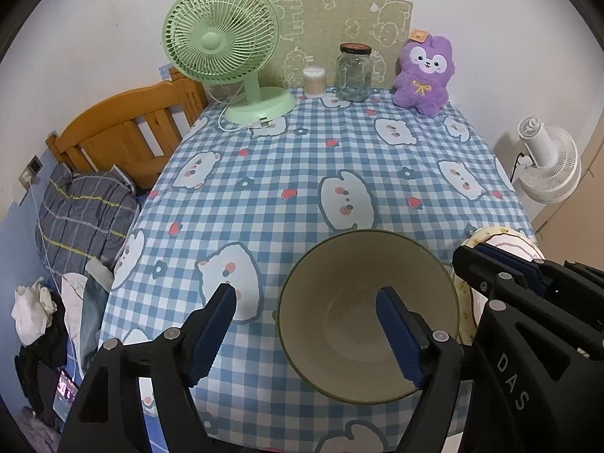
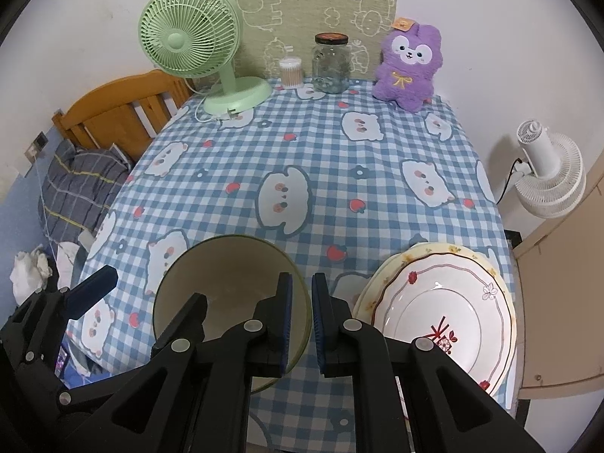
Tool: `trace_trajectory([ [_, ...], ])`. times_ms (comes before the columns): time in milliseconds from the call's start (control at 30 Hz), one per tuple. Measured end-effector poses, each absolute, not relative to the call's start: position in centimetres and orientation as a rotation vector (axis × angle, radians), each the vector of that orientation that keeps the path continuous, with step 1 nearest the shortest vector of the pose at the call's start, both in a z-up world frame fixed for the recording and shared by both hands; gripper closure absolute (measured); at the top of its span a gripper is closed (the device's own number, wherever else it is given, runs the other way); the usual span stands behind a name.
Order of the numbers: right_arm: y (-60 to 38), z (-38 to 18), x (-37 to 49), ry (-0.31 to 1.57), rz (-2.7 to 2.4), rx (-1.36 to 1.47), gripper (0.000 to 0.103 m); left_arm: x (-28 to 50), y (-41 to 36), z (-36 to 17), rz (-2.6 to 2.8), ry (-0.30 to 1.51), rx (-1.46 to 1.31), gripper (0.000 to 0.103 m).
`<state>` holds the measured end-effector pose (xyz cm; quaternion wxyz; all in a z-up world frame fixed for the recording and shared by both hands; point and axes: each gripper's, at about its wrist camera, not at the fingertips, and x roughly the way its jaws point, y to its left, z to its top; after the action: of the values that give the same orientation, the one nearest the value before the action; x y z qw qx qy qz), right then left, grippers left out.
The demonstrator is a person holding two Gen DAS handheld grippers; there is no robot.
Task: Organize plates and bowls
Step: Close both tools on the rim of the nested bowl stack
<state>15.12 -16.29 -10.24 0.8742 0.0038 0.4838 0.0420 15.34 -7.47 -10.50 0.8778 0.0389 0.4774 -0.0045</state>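
Observation:
A beige bowl with a dark green rim is near the table's front edge. My left gripper stands open astride the bowl's left rim, one finger outside and the other inside, neither pad touching it. My right gripper is shut on the bowl's right rim, which runs between its pads. Whether the bowl's base rests on the cloth I cannot tell. Right of the bowl, a white plate with red flowers lies on a yellow-edged plate; the left wrist view shows only part of the plates behind the right gripper.
The table wears a blue checked cloth. Along its back edge stand a green fan, a small tub of cotton swabs, a glass jar and a purple plush toy. A wooden bed end is at left, a white fan at right.

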Motion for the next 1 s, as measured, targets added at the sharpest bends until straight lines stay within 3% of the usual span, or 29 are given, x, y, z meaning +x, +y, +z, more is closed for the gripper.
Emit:
trace_trajectory([
  [300,-16.2,-10.7,15.2,1.033,0.064,0.042,0.087,15.4,-7.2,-10.9,-0.048,1.001,0.096,0.021],
  [333,-16.2,-10.9,15.2,1.038,0.06,0.047,0.085,15.5,-7.2,-11.0,-0.051,1.002,0.097,0.021],
  [400,-16.3,-11.4,15.1,1.041,0.032,0.052,0.066,15.5,-7.0,-11.3,-0.055,1.006,0.099,0.021],
  [500,-16.7,-12.0,14.9,1.045,0.01,0.074,0.052,15.8,-6.4,-12.2,-0.057,1.031,0.081,0.021],
  [1000,-16.9,-16.1,15.7,1.128,-0.007,0.15,0.052,16.7,-6.2,-15.9,-0.148,1.109,0.083,0.021],
])
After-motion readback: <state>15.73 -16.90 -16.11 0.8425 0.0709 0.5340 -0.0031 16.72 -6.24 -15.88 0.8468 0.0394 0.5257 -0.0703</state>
